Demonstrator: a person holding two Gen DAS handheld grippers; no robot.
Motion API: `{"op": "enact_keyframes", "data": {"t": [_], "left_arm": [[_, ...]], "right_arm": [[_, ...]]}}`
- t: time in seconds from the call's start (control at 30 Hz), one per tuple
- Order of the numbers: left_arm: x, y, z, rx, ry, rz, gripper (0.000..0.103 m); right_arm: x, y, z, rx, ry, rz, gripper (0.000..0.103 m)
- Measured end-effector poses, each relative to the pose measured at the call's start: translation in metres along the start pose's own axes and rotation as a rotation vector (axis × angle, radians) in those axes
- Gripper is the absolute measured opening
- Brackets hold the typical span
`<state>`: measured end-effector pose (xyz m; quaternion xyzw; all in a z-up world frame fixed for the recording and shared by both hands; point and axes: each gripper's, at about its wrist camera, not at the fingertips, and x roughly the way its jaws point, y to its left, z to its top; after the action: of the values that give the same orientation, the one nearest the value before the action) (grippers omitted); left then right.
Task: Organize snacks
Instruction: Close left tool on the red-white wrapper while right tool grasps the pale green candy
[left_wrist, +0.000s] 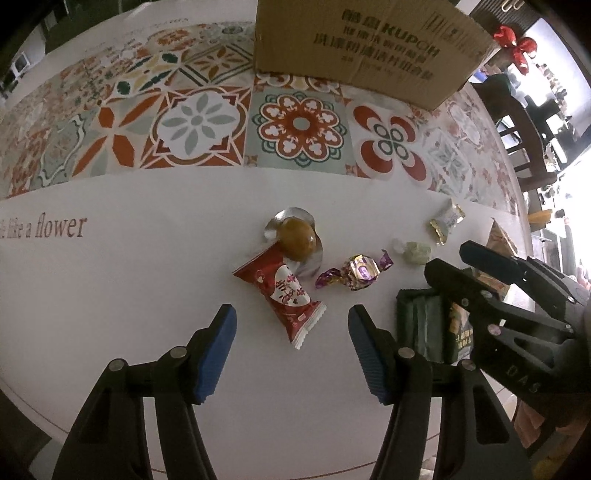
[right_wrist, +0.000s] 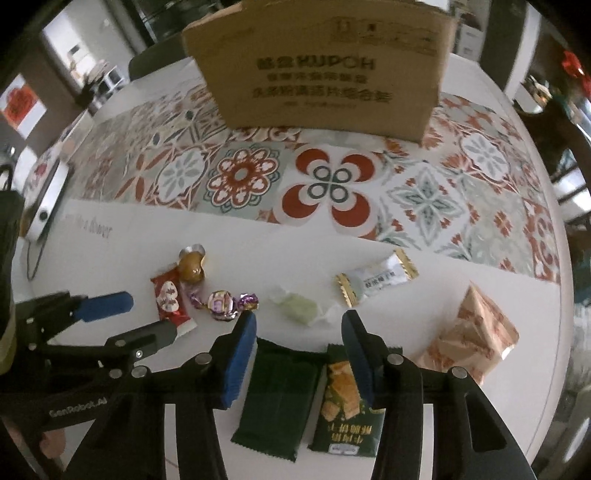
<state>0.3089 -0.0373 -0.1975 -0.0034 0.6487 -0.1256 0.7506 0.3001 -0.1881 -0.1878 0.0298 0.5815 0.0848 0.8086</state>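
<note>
Here, in the left wrist view, the left gripper (left_wrist: 291, 321) hovers above the white table (left_wrist: 129, 295) with its blue-padded fingers spread wide and nothing between them. Just ahead of the gap lies a red snack packet (left_wrist: 284, 295), and touching its far end is a brown egg-shaped snack on silver foil (left_wrist: 297, 238). Ahead and to the right sits a purple-and-gold wrapped candy (left_wrist: 356, 272), then a pale green candy (left_wrist: 416, 252) and a white sachet with gold ends (left_wrist: 447, 219). The right gripper (left_wrist: 454, 266) shows at the right edge — jaws apart over a dark green wrapper (left_wrist: 419, 325). A cardboard box (left_wrist: 362, 48) stands far ahead on the patterned runner (left_wrist: 199, 125). In the right wrist view, the right gripper (right_wrist: 299, 325) is likewise open and empty, poised over two dark green packets — a plain one (right_wrist: 277, 398) and a printed cracker packet (right_wrist: 343, 402). The pale green candy lies just beyond its tips, and an orange-patterned bag (right_wrist: 476, 332) rests to the right.
</note>
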Motion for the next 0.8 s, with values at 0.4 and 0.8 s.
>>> {"op": "enact_keyframes", "data": {"t": [0.4, 0.8], "left_arm": [[0.02, 0.002, 0.008, -0.033, 0.031, -0.004, 0.046], [0.013, 0.003, 0.005, -0.014, 0.014, 0.033, 0.032]], "right_arm": [[0.029, 0.006, 0.005, -0.046, 0.066, 0.019, 0.032], [0.029, 0.01, 0.0, -0.06, 0.062, 0.023, 0.023]]}}
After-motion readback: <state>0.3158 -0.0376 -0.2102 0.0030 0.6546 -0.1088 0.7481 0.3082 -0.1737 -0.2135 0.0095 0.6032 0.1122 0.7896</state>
